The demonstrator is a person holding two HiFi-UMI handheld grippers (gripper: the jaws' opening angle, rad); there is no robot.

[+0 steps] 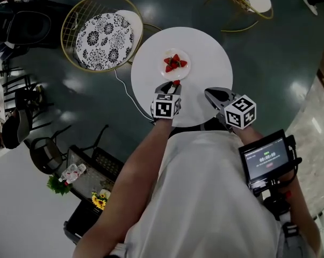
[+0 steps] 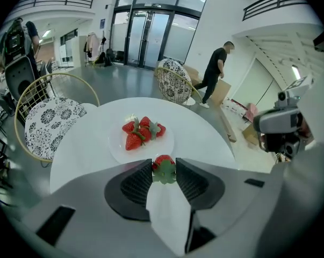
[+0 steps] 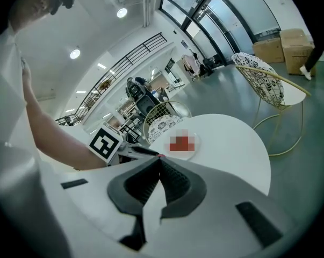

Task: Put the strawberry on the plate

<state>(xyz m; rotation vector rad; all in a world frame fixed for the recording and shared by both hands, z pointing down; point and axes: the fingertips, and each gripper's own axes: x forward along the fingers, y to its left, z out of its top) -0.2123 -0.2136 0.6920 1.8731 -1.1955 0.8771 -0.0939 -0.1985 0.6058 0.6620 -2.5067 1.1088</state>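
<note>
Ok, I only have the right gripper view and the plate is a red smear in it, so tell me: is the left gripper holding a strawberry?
Observer: Yes. The left gripper is shut on a strawberry, leaf end toward its camera.
Operator: Is it over the plate yet?
Observer: Not quite. In the head view it sits just short of the plate's near rim, above the white table.
Operator: Anything on the plate already?
Observer: A small pile of strawberries lies at its middle, with bare rim around it.
</note>
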